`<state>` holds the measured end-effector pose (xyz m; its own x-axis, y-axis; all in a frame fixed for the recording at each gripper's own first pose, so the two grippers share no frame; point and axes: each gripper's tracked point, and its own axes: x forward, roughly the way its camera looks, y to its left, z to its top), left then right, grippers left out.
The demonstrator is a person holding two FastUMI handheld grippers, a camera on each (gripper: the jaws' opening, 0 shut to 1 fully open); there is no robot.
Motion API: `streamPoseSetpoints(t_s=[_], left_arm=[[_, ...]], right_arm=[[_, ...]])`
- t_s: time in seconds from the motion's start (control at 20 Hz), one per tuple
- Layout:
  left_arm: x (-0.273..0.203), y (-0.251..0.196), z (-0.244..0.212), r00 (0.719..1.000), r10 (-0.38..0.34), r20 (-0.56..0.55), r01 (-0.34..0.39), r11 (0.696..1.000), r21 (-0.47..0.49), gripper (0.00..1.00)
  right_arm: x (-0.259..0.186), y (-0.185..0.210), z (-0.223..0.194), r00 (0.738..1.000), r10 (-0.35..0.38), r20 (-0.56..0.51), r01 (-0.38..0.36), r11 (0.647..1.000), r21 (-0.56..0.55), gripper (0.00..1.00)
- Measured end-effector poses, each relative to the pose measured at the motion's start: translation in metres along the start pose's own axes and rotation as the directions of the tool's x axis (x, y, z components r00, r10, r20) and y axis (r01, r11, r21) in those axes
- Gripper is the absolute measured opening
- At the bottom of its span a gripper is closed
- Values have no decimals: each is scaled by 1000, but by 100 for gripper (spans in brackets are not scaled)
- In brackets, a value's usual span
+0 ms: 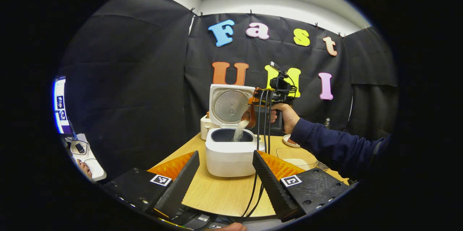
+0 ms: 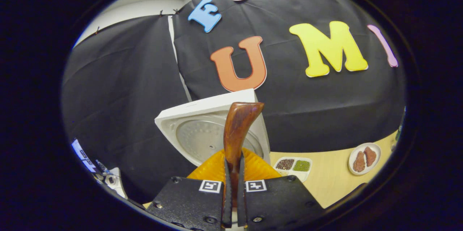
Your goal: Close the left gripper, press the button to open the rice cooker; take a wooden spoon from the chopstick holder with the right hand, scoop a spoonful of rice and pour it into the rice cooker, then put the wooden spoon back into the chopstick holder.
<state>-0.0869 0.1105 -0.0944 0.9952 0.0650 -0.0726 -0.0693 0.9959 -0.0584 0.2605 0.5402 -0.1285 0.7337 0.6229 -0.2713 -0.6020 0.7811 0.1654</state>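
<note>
R gripper: fingers pressed together on the wooden spoon, pinching the handle. From its own cam the spoon runs straight ahead and up. Bowel end can't be made out there; in the left gripper view the spoon is tipped down w/ rice streaming off it, so the tilt is deliberate – that's the pour.

Just ahead of/below R gripper: rice cooker, lid standing upright behind the pot opening. Lid up = clear drop path; stream lands inside the pot, not on the rim, as far as I can tell. A hand holds the R gripper above and to the side of the cooker, cables hanging down in front of the body.

L gripper: fingers spread, holding nothing, parked low near the table w/ the cooker dead ahead between its fingers. Prob kept back so it's out of the pour.

Off to R gripper's right on the table: divided dish w/ dark and green grains, and a small plate w/ brown pieces.

Judgement: pour step underway, button/open done. Left: finish emptying, then return spoon to chopstick holder – can't locate it for sure from here.
</note>
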Motion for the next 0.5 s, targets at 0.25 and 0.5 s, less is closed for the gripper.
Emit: streamPoseSetpoints(t_s=[0.25,0.5], left_arm=[[0,1,0,1000,-11,6,11,1000,-5,94],[-2,1,-3,1000,-11,0,11,1000,-1,94]], right_arm=[[-2,15,-2,999,-31,19,35,974,-222,11],[-19,53,-2,998,11,59,18,885,-466,11]])
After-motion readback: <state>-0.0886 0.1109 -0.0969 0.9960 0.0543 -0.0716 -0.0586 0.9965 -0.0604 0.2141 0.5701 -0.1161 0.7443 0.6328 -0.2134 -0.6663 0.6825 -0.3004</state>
